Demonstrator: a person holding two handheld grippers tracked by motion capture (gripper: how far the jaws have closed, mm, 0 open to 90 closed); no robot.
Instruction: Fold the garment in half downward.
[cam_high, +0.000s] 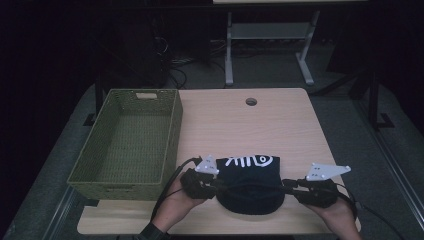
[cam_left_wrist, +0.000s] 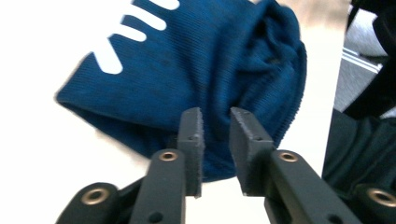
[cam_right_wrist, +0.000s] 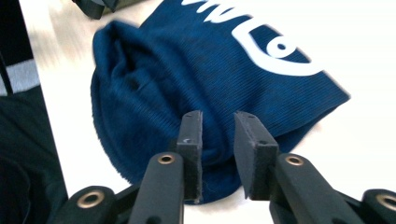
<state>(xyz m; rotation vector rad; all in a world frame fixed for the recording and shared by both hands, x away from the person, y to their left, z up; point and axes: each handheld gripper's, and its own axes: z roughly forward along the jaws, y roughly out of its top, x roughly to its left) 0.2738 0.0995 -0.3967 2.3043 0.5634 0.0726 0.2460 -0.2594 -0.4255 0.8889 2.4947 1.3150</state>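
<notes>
- Dark blue knit beanie (cam_high: 250, 182) with white printed graphic lies flat on the near part of the wooden table (cam_high: 240, 125), close to the front edge, between the two grippers.
- Graphic side faces the far side of the table; the gathered, rounded crown end faces the person.
- Left gripper (cam_high: 214, 184) sits at the beanie's left edge. In the left gripper view its fingers (cam_left_wrist: 191, 135) are slightly spread with a narrow gap, blue knit (cam_left_wrist: 201, 70) visible through the gap; pads are not pinching the fabric.
- Right gripper (cam_high: 289, 186) sits at the beanie's right edge. In the right gripper view same picture: fingers (cam_right_wrist: 191, 135) a little apart, hovering over the beanie's (cam_right_wrist: 187, 70) edge, nothing clamped.
- Whether the jaw tips touch the cloth: can't tell.
- Person's hands hold both grippers from the bottom of the high view; cables trail back off the table.
- Green woven basket (cam_high: 172, 125) stands on the table's left side, well apart from the beanie, near the left gripper.
- Round cable hole (cam_high: 251, 102) near the table's far edge.
</notes>
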